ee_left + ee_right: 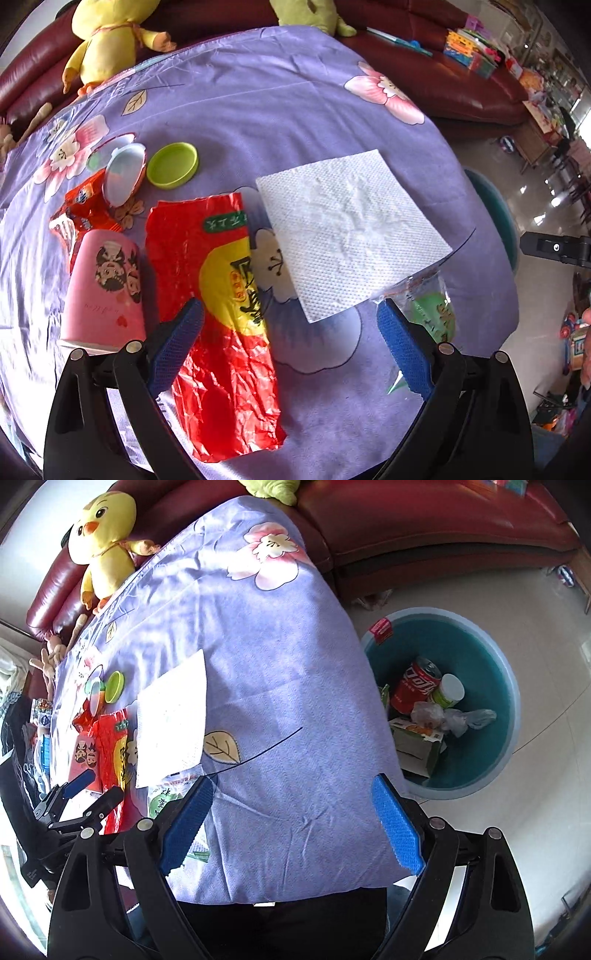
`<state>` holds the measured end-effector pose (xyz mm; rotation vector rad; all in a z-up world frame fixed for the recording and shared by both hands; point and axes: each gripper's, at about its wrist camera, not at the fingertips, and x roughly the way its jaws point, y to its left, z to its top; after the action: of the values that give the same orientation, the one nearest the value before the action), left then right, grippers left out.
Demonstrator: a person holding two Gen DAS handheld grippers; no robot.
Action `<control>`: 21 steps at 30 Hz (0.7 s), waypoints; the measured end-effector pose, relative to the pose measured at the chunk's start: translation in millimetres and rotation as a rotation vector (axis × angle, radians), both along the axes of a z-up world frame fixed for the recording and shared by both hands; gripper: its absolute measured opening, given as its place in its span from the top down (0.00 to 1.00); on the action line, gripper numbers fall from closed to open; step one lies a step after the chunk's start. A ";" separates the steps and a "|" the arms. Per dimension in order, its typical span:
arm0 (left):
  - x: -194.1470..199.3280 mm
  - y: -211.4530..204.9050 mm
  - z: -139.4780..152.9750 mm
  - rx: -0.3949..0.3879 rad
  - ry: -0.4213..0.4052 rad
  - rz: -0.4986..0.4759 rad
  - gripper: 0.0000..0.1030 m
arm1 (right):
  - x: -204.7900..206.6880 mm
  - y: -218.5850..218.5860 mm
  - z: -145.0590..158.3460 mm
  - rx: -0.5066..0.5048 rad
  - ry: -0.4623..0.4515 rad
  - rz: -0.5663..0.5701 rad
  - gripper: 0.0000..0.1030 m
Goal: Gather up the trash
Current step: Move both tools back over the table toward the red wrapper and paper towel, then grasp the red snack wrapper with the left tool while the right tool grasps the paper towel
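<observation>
A table (295,92) draped in a purple cloth printed with pink flowers and leaves is seen before a dark red sofa (443,85), on which a yellow plush chick (105,542) and a green plush toy (314,16) are propped. A pale glossy floor (535,794) is shown to the right of the table, and a teal bin (480,760) stands on it just beside the table edge.

The trash is spread over the table: a white paper towel (351,229) lies flat, a crumpled red wrapper (221,314) with a yellow disc and black characters lies just left of it, and a pink paper cup (103,291) with cartoon figures lies on its side beyond that. An orange packet (85,210), a pale lid (123,173) and a green lid (173,165) are grouped farther back. A clear packet (430,306) with a green label is partly tucked under the towel's near corner. Inside the bin, a red Coca-Cola can (415,685), a white-capped jar (448,692), a plastic bag (454,716) and a carton (417,744) are gathered.

The left gripper (290,336) is held steeply downward over the wrapper and towel, jaws spread wide with nothing held. The right gripper (291,823) is likewise pointed down over bare cloth near the table edge, spread wide and empty.
</observation>
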<state>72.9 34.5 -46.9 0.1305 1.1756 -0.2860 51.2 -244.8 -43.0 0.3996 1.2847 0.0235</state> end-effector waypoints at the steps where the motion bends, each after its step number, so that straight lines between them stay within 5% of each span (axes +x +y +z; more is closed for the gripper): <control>1: -1.4 5.7 -2.6 0.005 0.003 0.007 0.08 | 0.2 3.9 -1.5 0.001 0.004 0.008 0.19; 16: -3.4 43.4 -46.3 0.092 0.053 0.069 0.08 | 5.9 31.9 -20.8 0.029 0.048 0.036 0.19; 21: -4.2 46.8 -47.4 0.062 0.005 0.078 0.05 | 12.6 36.8 -19.8 0.017 0.049 0.042 0.19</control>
<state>68.7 81.3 -94.3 0.1380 1.1920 -0.1813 63.8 -207.9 -62.8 0.3896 1.3415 0.0598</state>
